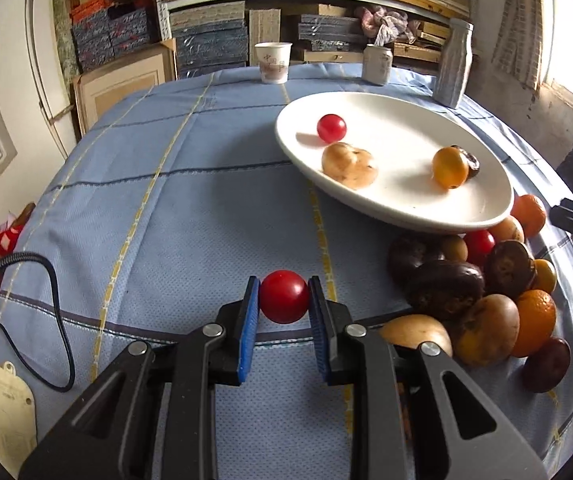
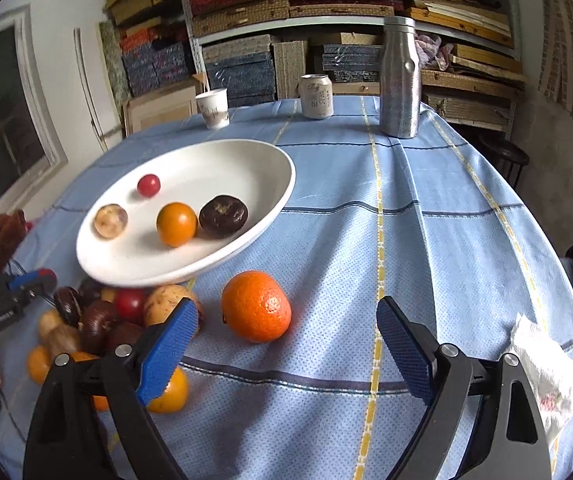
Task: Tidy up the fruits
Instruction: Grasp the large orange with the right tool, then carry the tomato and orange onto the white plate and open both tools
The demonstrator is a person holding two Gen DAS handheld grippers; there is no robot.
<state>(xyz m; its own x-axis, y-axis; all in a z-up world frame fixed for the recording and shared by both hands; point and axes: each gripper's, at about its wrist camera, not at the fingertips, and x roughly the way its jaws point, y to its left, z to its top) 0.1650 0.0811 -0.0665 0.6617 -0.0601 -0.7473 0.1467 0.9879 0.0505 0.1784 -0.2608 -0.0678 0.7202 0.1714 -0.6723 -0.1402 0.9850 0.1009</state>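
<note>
Left wrist view: the blue tablecloth is carrying a white plate, which is holding four fruits. A fruit pile is lying just beside its near rim. The left gripper is clamping a red tomato above the cloth. The right gripper is hanging spread wide behind a lone orange.
</note>
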